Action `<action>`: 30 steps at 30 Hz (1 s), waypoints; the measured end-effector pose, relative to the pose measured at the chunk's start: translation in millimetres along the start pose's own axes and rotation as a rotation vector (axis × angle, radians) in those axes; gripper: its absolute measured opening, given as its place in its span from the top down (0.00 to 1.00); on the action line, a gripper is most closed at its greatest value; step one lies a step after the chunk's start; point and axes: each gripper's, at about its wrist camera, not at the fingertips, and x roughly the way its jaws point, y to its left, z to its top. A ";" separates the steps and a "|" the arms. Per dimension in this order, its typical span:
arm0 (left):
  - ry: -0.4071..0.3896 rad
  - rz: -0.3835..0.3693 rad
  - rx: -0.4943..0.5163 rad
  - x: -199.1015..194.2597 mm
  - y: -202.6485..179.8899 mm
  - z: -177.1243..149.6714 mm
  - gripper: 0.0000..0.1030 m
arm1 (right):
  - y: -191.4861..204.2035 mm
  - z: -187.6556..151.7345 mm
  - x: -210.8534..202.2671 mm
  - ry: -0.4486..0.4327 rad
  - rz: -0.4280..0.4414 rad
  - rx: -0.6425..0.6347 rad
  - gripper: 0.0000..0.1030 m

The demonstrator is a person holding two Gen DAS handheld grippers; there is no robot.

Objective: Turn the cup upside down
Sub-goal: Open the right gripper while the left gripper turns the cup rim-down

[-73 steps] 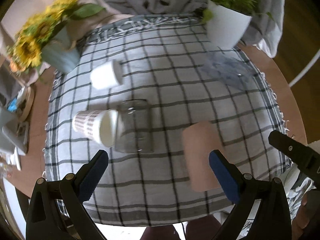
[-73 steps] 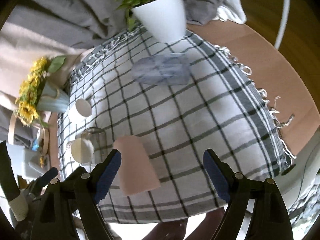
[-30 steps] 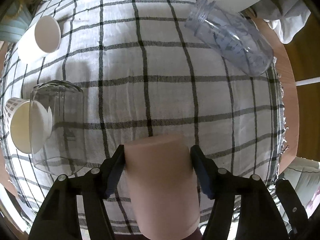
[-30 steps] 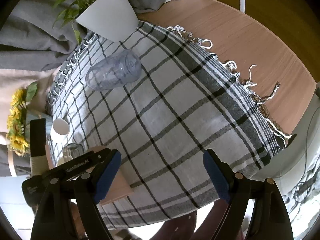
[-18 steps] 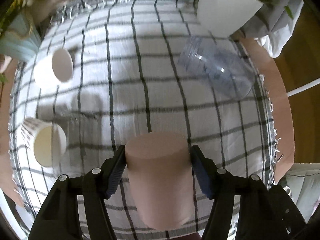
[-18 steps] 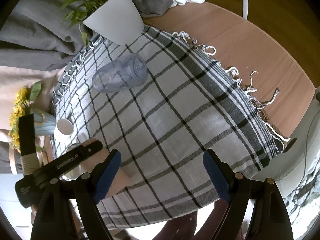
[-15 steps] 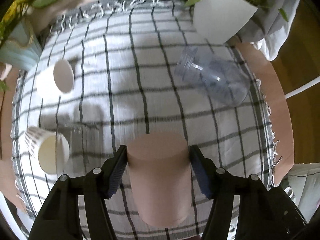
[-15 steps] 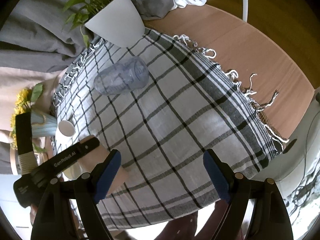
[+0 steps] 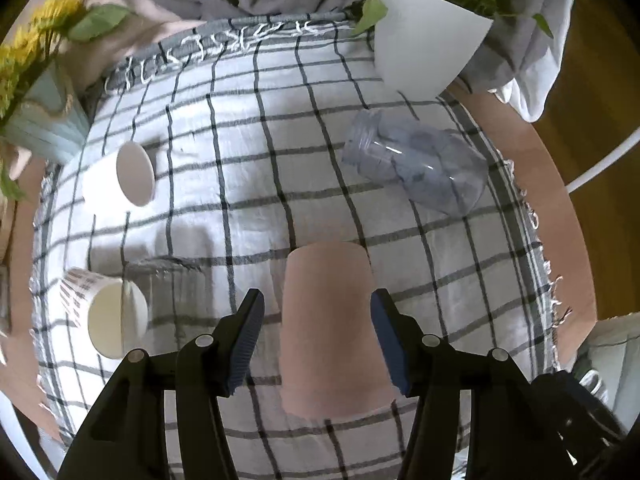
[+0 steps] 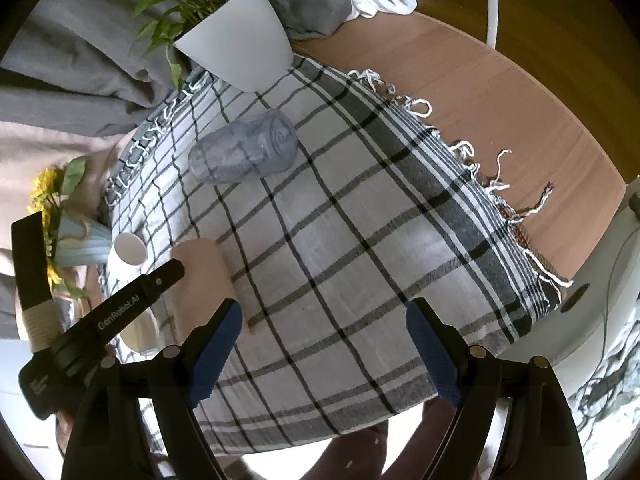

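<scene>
Pink cup (image 9: 328, 324) unlabelled (left gripper (image 9: 320, 340) reads "GenRobot.AI").

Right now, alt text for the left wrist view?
A pink cup stands upside down on a checked cloth between the fingers of the open left gripper, a gap visible on the left side. Beyond it lie a clear jar on its side and two white cups, with a plant pot at the far edge.
</scene>
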 end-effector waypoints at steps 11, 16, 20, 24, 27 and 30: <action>0.000 -0.041 0.030 -9.1 -1.7 3.6 0.23 | 13.1 0.5 -14.8 -0.061 0.004 -0.035 0.18; 0.069 -0.058 0.063 -1.7 -7.9 8.2 0.16 | 16.0 2.2 -16.8 -0.069 0.020 -0.026 0.18; 0.133 -0.026 0.078 10.1 -11.4 14.3 0.12 | 15.6 4.8 -17.5 -0.076 0.041 0.000 0.18; 0.195 -0.003 0.073 24.8 -10.1 20.2 0.12 | 13.9 9.1 -18.8 -0.092 0.045 0.040 0.18; 0.223 -0.005 0.074 33.4 -11.6 27.0 0.12 | 14.6 12.8 -18.8 -0.103 0.045 0.057 0.18; 0.263 -0.021 0.081 44.1 -17.6 31.6 0.13 | 16.3 14.0 -17.9 -0.107 0.047 0.070 0.18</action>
